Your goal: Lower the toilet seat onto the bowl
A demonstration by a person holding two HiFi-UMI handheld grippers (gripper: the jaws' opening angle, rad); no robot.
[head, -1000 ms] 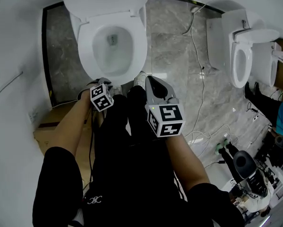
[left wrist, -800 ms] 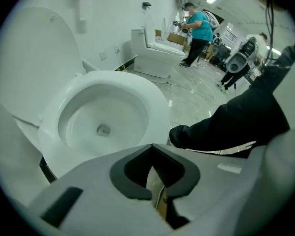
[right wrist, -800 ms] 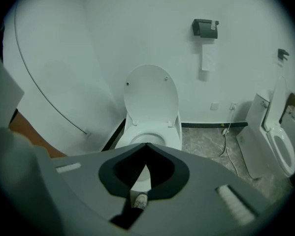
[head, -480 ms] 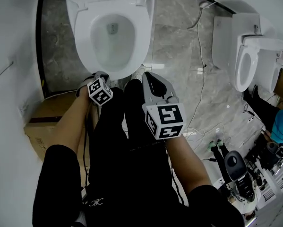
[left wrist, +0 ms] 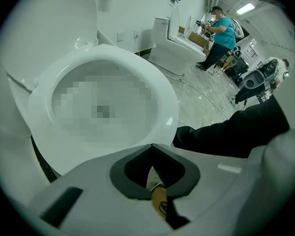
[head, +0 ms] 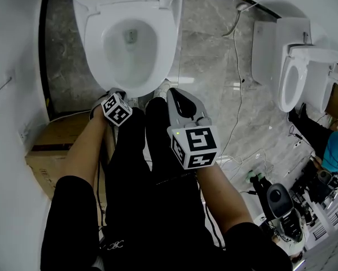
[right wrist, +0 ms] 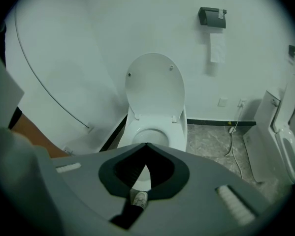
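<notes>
The toilet seat lies flat on the bowl, its ring sitting on the rim all the way round. The lid stands upright behind it, leaning back toward the wall. Judged from this, the lowering looks finished, since only the lid is raised.

The left gripper hangs close in front of the seat's near edge, pointing steeply down. Its jaws are pressed together with nothing between them, and they sit clear of the rim. The seat fills the space just ahead of its tips. Closed, empty jaws fit a seat that is already resting and needs no support.

The right gripper sits farther back from the toilet than the left and is tilted less steeply. From there the whole toilet shows beyond its tips. Its jaws also meet at the tips and hold nothing. Both tools rest low by the person's black-trousered legs, which stand between them. That reads as a resting position, not a reach.

A white shoe shows below the right gripper's jaws. A cardboard box stands against the wall beside the left gripper's arm. Off to the right gripper's right, well apart, cables trail across the marble floor toward a second toilet. A paper holder hangs on the wall ahead of the right gripper and above it.
</notes>
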